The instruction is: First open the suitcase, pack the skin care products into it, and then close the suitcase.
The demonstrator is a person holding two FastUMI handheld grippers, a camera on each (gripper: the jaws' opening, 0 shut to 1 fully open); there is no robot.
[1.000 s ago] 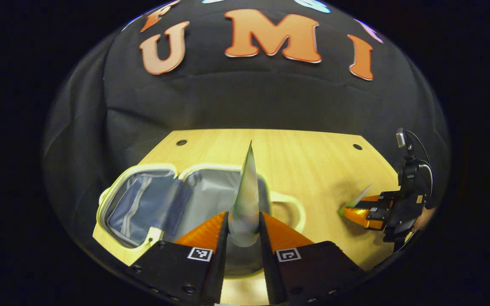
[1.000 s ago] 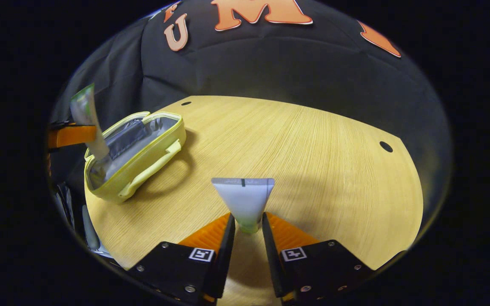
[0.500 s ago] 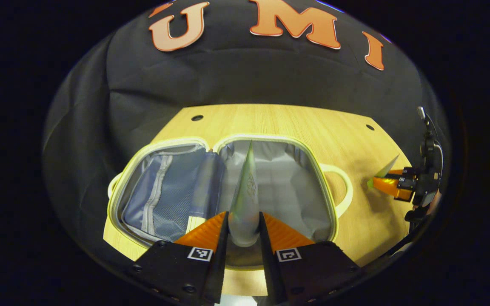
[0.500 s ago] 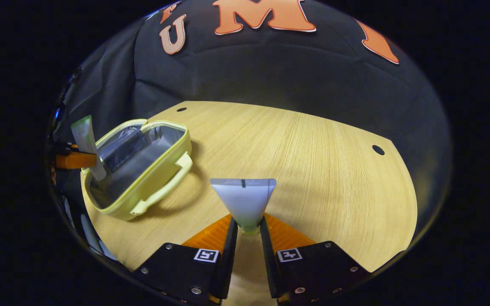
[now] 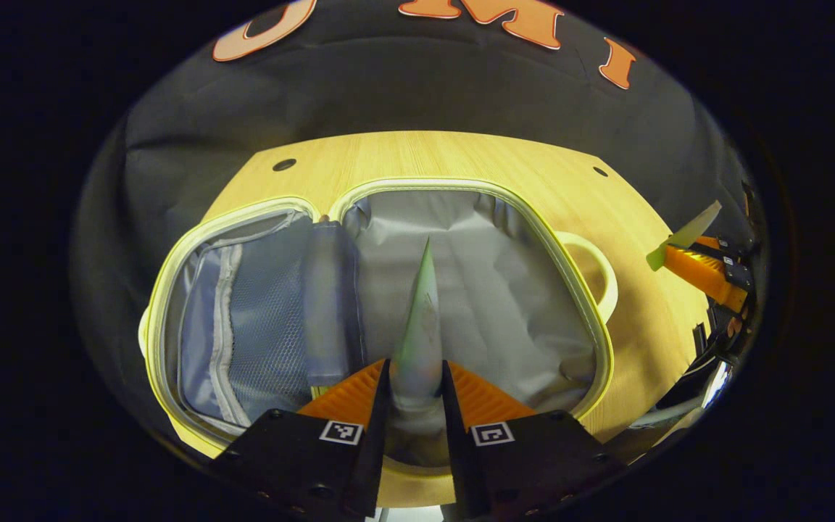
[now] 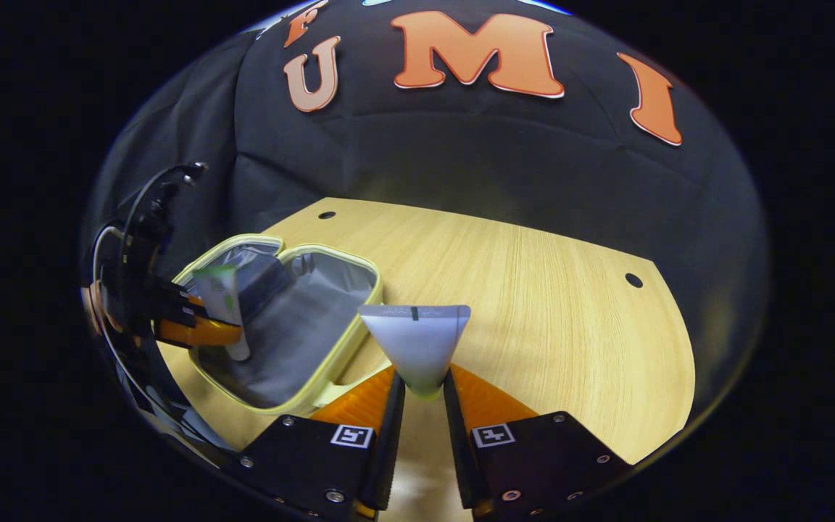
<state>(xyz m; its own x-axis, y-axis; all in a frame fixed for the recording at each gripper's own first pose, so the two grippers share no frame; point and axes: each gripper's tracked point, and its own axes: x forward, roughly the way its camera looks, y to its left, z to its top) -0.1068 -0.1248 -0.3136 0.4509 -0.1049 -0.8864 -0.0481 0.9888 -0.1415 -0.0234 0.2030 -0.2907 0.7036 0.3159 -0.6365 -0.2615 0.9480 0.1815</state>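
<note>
Yellow suitcase (image 5: 381, 188) lying open on the wooden table (image 5: 461, 152), left claw (image 5: 416, 380) clamped on a green-white tube (image 5: 417, 326) above its grey lining, right claw (image 6: 421, 391) pinching another tube (image 6: 417, 341) near the case's right edge

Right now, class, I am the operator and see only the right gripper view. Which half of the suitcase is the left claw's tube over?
Observer: The left claw holds the left tube over the grey-lined half, not the mesh-pocket half.
Operator: Where is the handle?
Observer: The handle lies on the table beside the grey half, toward the right claw.
Operator: Is my tube over the suitcase?
Observer: No, the right tube is beyond the handle, outside the suitcase rim.
</note>
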